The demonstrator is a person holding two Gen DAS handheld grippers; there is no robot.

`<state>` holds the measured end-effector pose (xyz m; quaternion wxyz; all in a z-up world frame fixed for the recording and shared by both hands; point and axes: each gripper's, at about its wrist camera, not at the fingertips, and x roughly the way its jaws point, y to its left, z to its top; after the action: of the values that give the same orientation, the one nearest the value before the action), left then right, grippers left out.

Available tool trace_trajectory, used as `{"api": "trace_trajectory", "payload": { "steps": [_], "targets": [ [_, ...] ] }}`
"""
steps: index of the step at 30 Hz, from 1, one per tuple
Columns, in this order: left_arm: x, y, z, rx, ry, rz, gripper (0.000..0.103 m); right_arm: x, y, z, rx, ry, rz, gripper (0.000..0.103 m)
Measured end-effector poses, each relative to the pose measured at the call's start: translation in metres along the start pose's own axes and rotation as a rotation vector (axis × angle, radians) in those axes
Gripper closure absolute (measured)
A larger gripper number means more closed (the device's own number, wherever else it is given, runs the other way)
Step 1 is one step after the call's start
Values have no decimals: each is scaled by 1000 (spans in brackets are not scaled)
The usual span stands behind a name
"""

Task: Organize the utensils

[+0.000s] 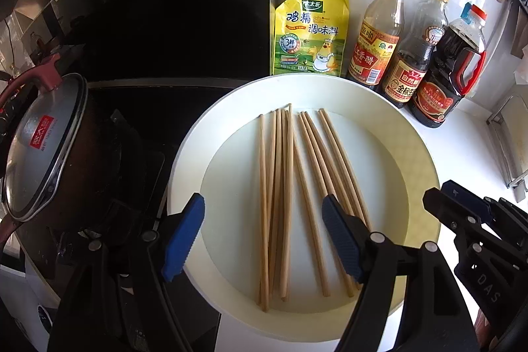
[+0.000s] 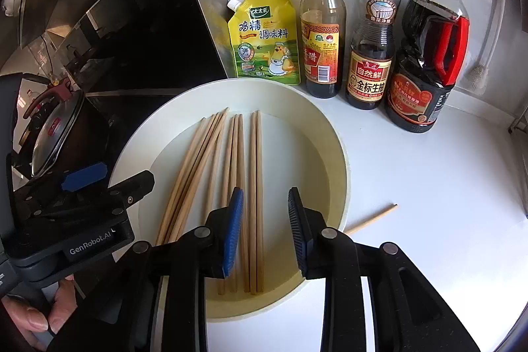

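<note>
Both hand-held grippers, left (image 1: 264, 240) and right (image 2: 265, 230), are held open, empty, over the chopsticks (image 2: 254, 197) gathered in the plate (image 2: 333, 154), presumably for pairing.

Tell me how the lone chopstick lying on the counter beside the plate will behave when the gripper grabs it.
The lone chopstick looks like thin, straight wood, so probably stiff and very light. Lying flat on the smooth white counter, it may roll or skid if nudged. Its near end disappears by the plate rim, which might hamper a low pinch.
</note>
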<state>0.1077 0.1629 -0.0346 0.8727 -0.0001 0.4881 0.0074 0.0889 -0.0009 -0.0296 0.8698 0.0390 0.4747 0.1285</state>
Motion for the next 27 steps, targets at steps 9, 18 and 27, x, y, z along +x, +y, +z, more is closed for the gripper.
{"api": "trace_trajectory", "payload": {
  "steps": [9,18,27],
  "targets": [
    [-15,7,-8,-14,-9,0,20,-15,11,-5,-32,-19,-6,66],
    [-26,13,-14,-39,-12,10,12,-22,16,-11,-34,-25,-26,55],
    [-34,13,-16,-36,-37,15,8,-24,14,-13,-14,-28,-36,48]
  ]
}}
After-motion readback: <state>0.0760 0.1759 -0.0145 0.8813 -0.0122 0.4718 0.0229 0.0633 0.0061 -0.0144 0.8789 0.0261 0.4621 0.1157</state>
